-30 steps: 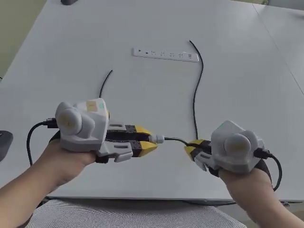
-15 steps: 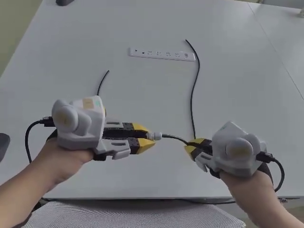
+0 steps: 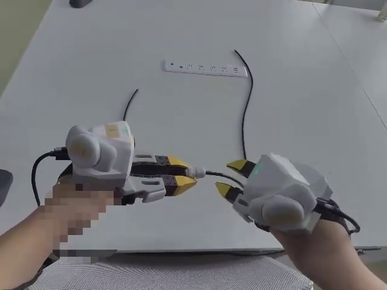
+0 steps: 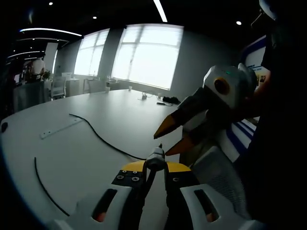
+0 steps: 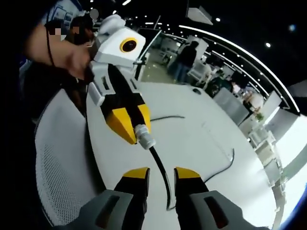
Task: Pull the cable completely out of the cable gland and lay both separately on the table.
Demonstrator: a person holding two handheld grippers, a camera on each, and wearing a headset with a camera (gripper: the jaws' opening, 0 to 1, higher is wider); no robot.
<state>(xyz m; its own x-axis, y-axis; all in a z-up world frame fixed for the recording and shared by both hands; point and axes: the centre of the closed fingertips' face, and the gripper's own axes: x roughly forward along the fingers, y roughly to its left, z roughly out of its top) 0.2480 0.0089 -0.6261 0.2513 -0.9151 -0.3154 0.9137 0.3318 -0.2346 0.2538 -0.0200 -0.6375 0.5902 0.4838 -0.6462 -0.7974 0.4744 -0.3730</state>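
Head view: left gripper [image 3: 188, 176] clamped on cable gland [image 3: 198, 174]. Right gripper [image 3: 228, 177] spread wide, cable [image 3: 244, 115] running between jaws, ungripped. Near table [image 3: 302, 90] edge under both grippers, open room beyond.
Left gripper view: gland at my jaw tips.
Right gripper view: I'd close on cable just ahead of gland, then pull straight away, no twist.
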